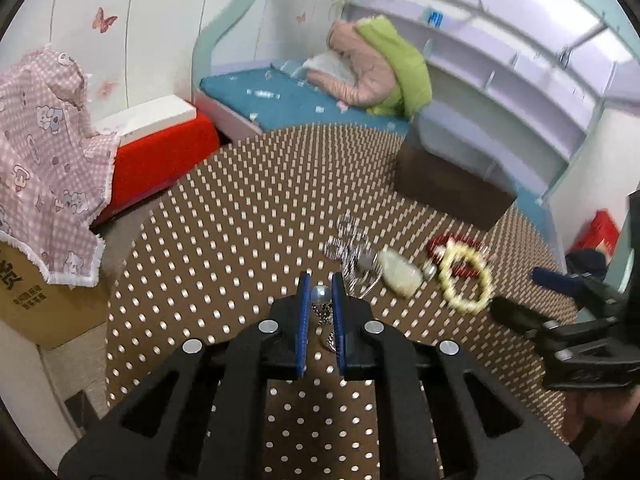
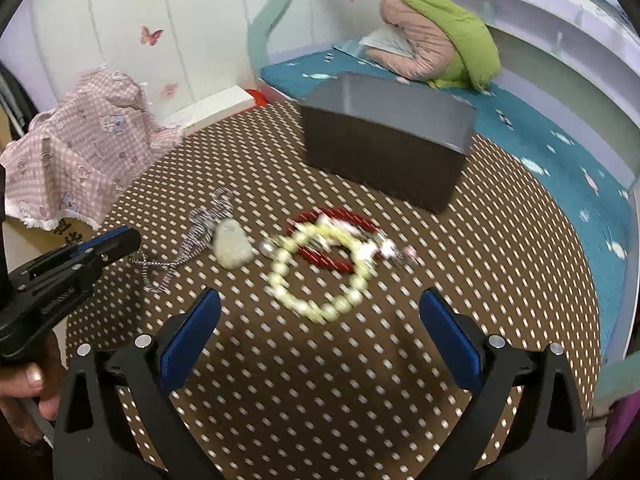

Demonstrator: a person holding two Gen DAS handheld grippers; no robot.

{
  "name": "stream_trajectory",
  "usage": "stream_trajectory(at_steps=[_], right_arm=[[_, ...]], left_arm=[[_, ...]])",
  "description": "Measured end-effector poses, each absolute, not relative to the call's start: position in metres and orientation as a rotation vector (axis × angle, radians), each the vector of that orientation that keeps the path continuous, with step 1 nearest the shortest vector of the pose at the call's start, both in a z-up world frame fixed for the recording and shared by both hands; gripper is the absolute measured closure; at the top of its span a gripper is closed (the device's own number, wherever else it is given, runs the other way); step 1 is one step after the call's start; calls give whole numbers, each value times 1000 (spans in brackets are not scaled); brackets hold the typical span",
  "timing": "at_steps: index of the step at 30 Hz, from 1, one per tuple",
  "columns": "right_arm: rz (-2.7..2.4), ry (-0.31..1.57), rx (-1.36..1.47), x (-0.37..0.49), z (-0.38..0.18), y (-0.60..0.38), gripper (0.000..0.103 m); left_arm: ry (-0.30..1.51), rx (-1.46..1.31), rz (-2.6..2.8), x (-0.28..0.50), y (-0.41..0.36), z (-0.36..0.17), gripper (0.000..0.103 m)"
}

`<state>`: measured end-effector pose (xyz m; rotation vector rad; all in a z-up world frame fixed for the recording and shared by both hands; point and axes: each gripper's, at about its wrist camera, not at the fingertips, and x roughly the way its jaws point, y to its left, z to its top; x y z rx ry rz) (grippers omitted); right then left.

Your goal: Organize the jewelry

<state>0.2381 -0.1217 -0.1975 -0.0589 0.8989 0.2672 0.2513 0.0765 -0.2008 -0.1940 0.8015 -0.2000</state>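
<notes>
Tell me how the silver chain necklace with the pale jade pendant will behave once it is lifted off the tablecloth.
The silver chain necklace lies in loose kinks, so it probably hangs limp and swings. The left gripper is shut on its ball end only, so the pale jade pendant likely drags, then dangles as the heaviest part. Its thin links may snag the cream bead bracelet nearby.

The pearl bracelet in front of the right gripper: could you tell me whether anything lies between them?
Nothing visible does. The right gripper is open, with only bare dotted tablecloth before the pearl bracelet, which overlaps the red bracelet at its far side.
</notes>
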Motion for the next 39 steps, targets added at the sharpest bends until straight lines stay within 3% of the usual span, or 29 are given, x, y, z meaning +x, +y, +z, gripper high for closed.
stream_trajectory(at_steps=[15,17,19,20,22,24,33,39], right_arm=[[630,809,-283,251,-214,-27,9],[673,807,-276,259,-220,-17,16],[695,843,-273,267,-230,-14,51],[687,828,-277,268,-231,-14,57],[699,829,-251,270,-229,-18,82],[700,829,-252,268,-226,-25,97],[635,849,-243,257,-230,-50,101],[666,832,-90,260,-208,-76,101]], left_arm=[[724,-499,-276,251,115,-179,92],[720,-515,-288,250,115,-177,92],[713,-522,-295,248,116,-173,92],[711,-521,-294,248,116,-172,92],[706,-523,-286,247,118,-170,92],[702,-517,-261,246,122,-171,92],[716,-441,-129,248,124,-177,92],[759,-361,-103,248,114,-189,92]])
